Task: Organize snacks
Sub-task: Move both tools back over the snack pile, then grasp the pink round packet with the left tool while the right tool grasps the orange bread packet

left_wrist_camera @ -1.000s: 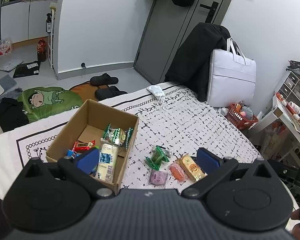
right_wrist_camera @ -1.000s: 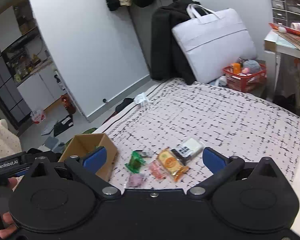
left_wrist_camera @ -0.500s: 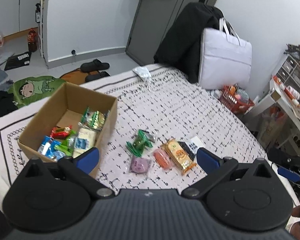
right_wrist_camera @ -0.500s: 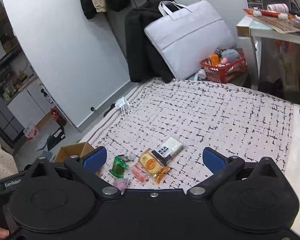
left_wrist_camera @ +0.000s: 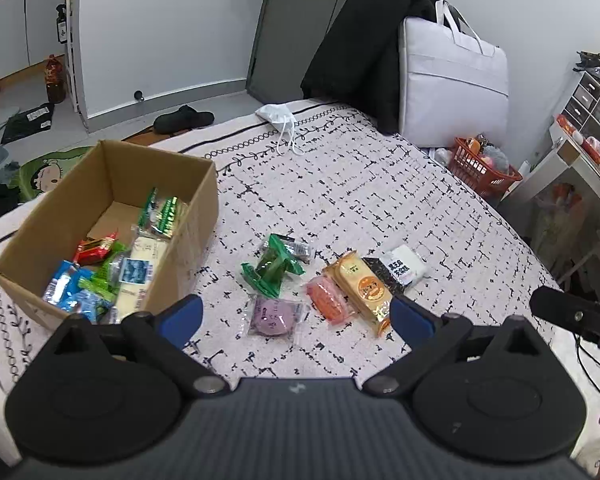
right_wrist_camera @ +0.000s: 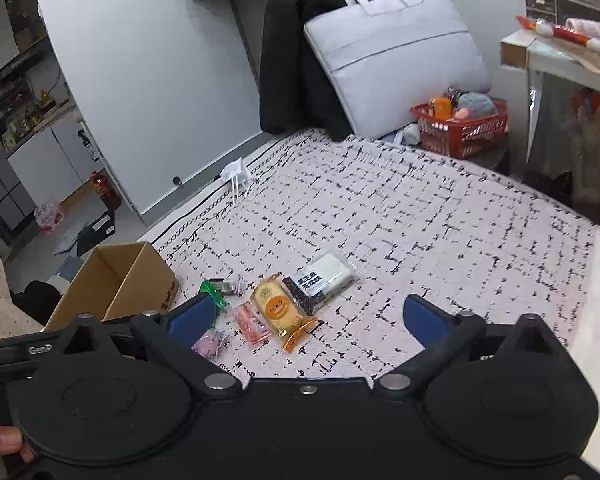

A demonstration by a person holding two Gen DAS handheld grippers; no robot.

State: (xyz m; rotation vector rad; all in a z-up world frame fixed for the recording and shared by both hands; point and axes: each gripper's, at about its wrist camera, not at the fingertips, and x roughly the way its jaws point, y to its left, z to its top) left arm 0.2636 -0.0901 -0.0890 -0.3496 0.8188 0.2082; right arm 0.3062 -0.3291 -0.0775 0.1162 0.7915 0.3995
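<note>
Only legible text: white letters "GenR", cut off by the frame of the tongs in front, on the black body of the left tongs (right_wrist_camera: 28,350), just left of the cardboard box (right_wrist_camera: 116,280). Snack wrapper print too small to read.

A bed with a white, black-patterned cover (left_wrist_camera: 380,184) fills the middle of the room. A pale wall (left_wrist_camera: 160,20) rises behind it beside a grey door (left_wrist_camera: 292,20). A black coat (left_wrist_camera: 364,40) and white bag (left_wrist_camera: 456,84) lean at the far edge, near a red basket (right_wrist_camera: 460,128). Slippers (left_wrist_camera: 184,118) lie on the floor.
</note>
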